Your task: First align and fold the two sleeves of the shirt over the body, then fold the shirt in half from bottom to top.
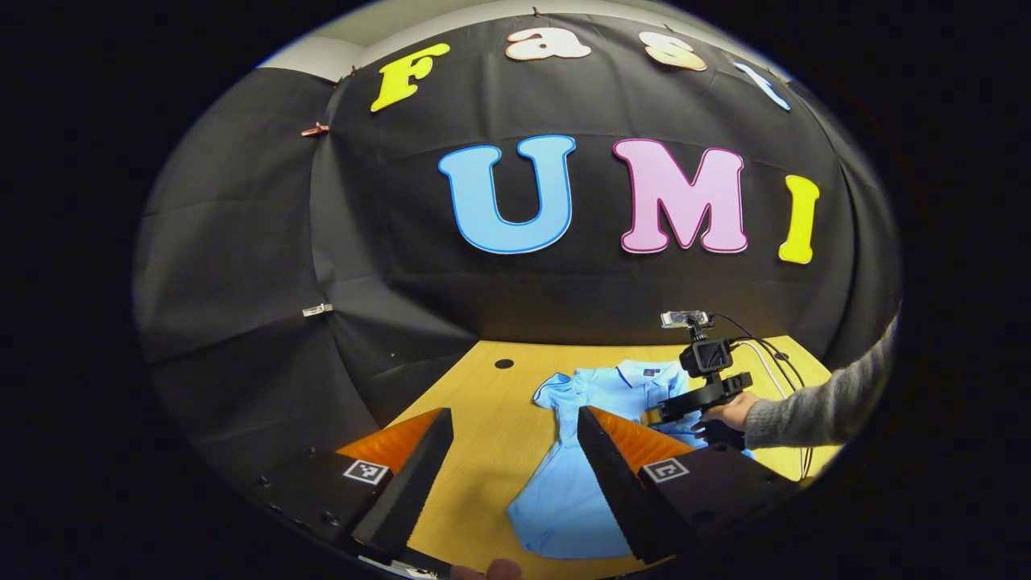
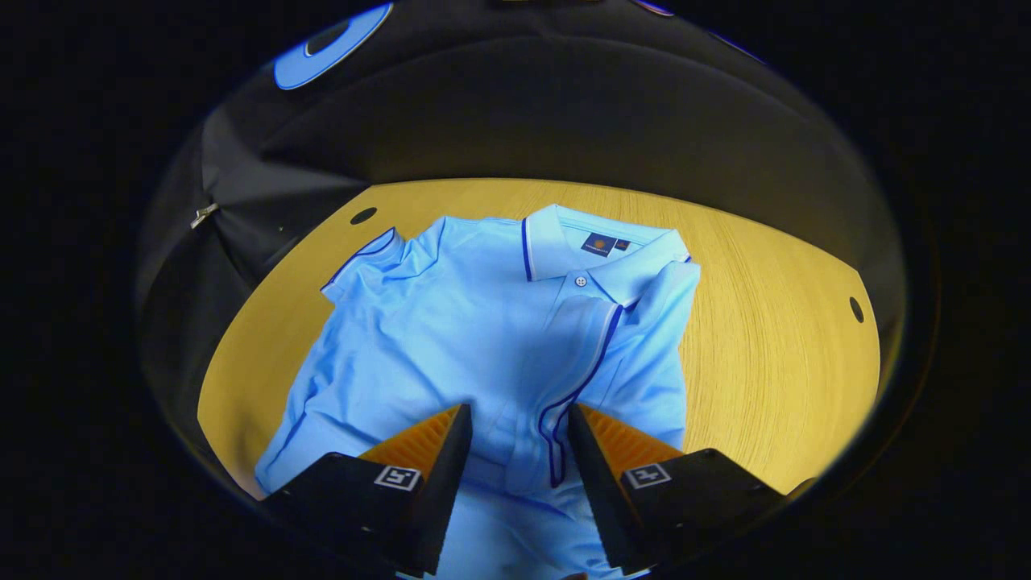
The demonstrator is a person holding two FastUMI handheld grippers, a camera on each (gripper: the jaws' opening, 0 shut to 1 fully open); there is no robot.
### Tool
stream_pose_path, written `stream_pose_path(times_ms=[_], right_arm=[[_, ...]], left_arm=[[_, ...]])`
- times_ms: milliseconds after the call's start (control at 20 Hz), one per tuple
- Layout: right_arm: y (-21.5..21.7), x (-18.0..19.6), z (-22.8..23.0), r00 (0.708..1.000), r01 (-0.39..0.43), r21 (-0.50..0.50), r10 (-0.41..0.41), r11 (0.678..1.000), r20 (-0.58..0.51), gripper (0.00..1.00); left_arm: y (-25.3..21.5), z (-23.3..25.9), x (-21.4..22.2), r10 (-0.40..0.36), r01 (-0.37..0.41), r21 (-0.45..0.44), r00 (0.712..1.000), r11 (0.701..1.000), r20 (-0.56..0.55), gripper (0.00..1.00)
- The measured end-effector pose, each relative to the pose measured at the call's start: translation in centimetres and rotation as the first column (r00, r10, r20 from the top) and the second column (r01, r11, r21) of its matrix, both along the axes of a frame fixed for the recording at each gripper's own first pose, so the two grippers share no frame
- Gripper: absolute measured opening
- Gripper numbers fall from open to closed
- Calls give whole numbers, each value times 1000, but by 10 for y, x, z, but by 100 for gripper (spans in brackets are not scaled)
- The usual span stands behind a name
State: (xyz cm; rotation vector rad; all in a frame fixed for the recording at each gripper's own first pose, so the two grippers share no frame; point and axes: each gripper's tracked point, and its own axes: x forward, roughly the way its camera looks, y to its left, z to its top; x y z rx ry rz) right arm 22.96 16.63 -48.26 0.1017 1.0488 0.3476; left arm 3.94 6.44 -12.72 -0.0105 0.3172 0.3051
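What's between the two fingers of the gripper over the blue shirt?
In the right gripper view, the folded-over sleeve of the shirt lies between the right gripper's open fingers.

Left gripper view: shirt [image 1: 600, 403] right side hidden behind the right gripper [image 1: 656, 416], the hand [image 1: 731, 412] holding it and own right finger [image 1: 616, 483]; hem partly cut by the lower edge; collar label too small to tell. Right gripper view: shirt hem hidden under the fingers [image 2: 435, 475]; can't tell whether they touch the folded sleeve [image 2: 576, 379].
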Motion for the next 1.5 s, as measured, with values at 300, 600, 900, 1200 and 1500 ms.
stream_pose_path(times_ms=[300,600,900,1200,1500], right_arm=[[4,4,14,998,-3,29,1,1000,63,99],[-19,16,87,968,46,93,-68,995,242,99],[-63,-13,168,914,51,141,-103,989,393,98],[-109,-75,209,902,77,180,-145,981,406,98],[-155,-120,196,920,198,199,-252,960,300,98]], left_arm=[[-4,-4,8,-11,11,9,1000,1000,-8,98],[-4,-12,32,-36,37,26,999,999,-16,98],[1,-40,109,-86,87,52,996,995,-10,98],[24,-92,226,-140,144,73,989,987,-49,99],[46,-184,313,-148,133,-82,964,988,-219,99]])
